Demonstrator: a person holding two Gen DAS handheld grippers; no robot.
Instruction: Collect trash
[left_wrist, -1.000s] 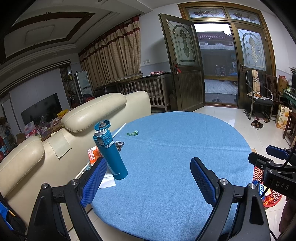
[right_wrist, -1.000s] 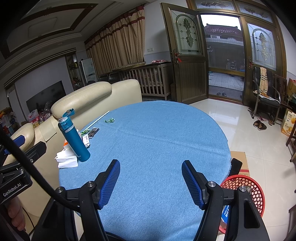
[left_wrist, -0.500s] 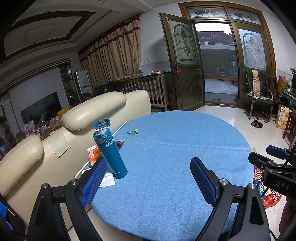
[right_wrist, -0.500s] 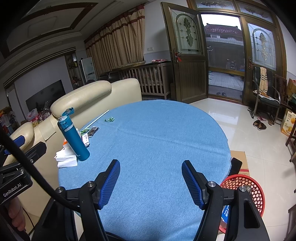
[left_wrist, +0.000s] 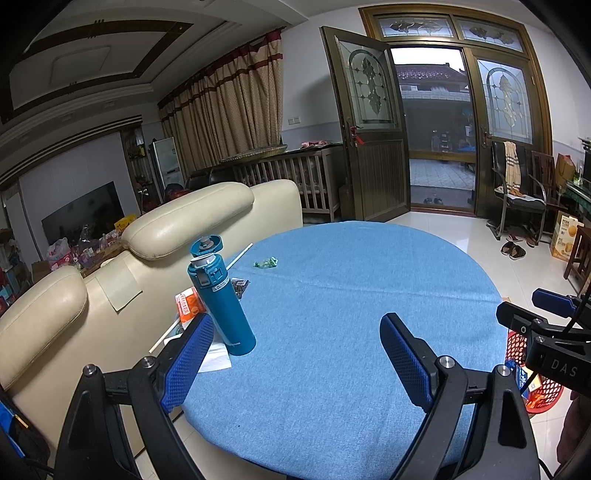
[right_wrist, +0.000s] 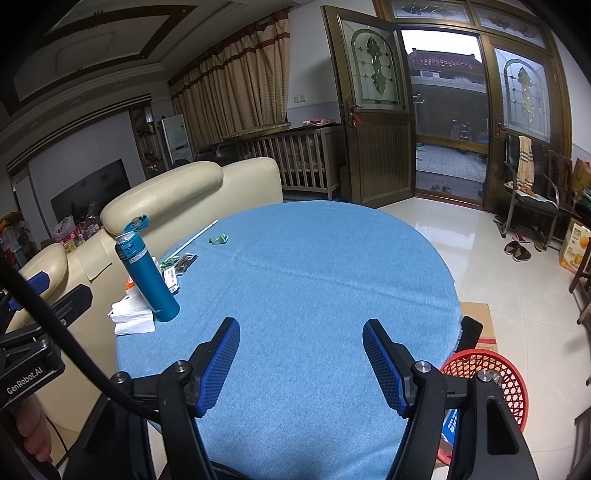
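Left tongs (left_wrist: 295, 354) open, empty, tipped down over near desk (left_wrist: 332, 295) edge. Right tongs (right_wrist: 301, 363) open, empty, tipped down too. Green wrapper (left_wrist: 265, 262) far across desk, past bottle (left_wrist: 221, 295). Red basket (right_wrist: 491, 384) on floor, right.

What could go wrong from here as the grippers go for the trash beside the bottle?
1. The bottle stands upright with its lid open, right among the wrappers and tissue; a reaching finger could tip it.
2. The basket sits on the floor past the table's opposite edge, so carried scraps could drop short.
3. The green wrapper is small and flat; the open left gripper may pinch cloth instead.
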